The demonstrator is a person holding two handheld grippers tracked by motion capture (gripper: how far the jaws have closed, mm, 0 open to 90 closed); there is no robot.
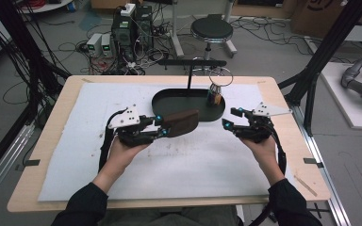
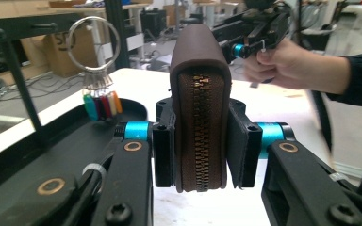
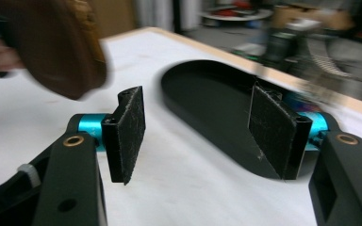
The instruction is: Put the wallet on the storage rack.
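Wallet [image 2: 200,108] clamped in left hand-held gripper [image 1: 162,125], right hand-held gripper [image 3: 195,136] spread apart with nothing between, beside black tray [image 3: 212,103]

Dark brown wallet [image 2: 200,108] with brass zip between the left gripper's [image 2: 200,155] jaws, black oval tray [image 1: 169,100] beyond, white mat [image 1: 188,160] beneath

Two hand-held grippers are seen, built of black angular frames with bright blue cylindrical fittings at the jaw hinges. The left gripper [image 1: 162,126] and right gripper [image 1: 231,118] are each topped by a grey three-cornered plate. Brass-ringed pivots, black hex screws and white cable ties are visible on the arms; the square pads [image 3: 269,126] are faced in dark felt. Black cables trail back past dark long sleeves [image 1: 87,203].
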